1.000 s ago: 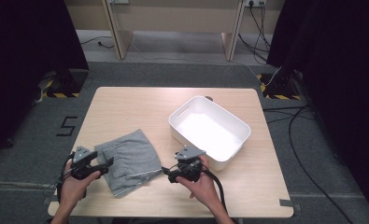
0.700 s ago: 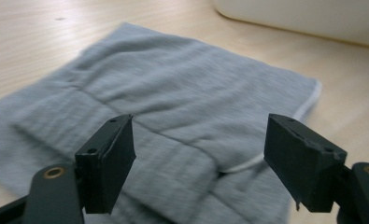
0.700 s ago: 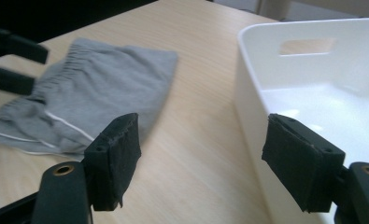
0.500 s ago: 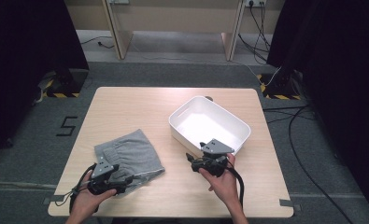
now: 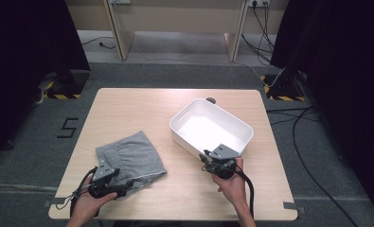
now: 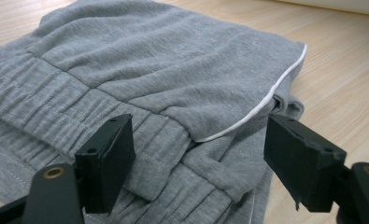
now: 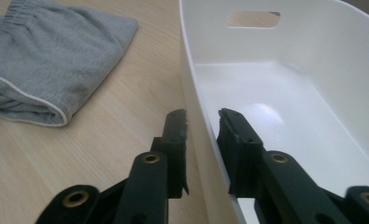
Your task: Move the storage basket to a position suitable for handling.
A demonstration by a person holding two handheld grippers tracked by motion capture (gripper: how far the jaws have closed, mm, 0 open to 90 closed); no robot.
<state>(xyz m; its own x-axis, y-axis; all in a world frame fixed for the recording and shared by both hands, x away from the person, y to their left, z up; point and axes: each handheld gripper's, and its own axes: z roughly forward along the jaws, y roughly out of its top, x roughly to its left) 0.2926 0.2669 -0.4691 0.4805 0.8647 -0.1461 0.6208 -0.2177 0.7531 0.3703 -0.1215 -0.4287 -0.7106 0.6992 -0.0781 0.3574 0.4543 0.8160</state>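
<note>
A folded grey garment [image 5: 128, 156] with a white-piped hem lies on the left half of the wooden table [image 5: 128, 109]. My left gripper [image 5: 120, 187] is at its near edge. In the left gripper view the gripper [image 6: 198, 149] stands open, its jaws straddling the folded cloth [image 6: 163, 70] without pressing it. A white plastic tub [image 5: 187, 142] stands to the right. My right gripper [image 5: 213, 155] is at the tub's near wall. Its jaws have just been closing and now the gripper [image 7: 203, 135] is shut, pinching that wall [image 7: 313, 42], one jaw outside and one inside. The tub holds nothing.
The garment [image 7: 56, 56] lies a short way left of the tub, with bare wood between them. A dark round mark [image 5: 211, 100] sits on the table just behind the tub. The table's far half is bare wood. Cables trail on the floor at the right.
The left hand slid right along the garment's near edge. The right hand moved right from beside the garment to the tub, and its jaws closed on the tub's wall.
</note>
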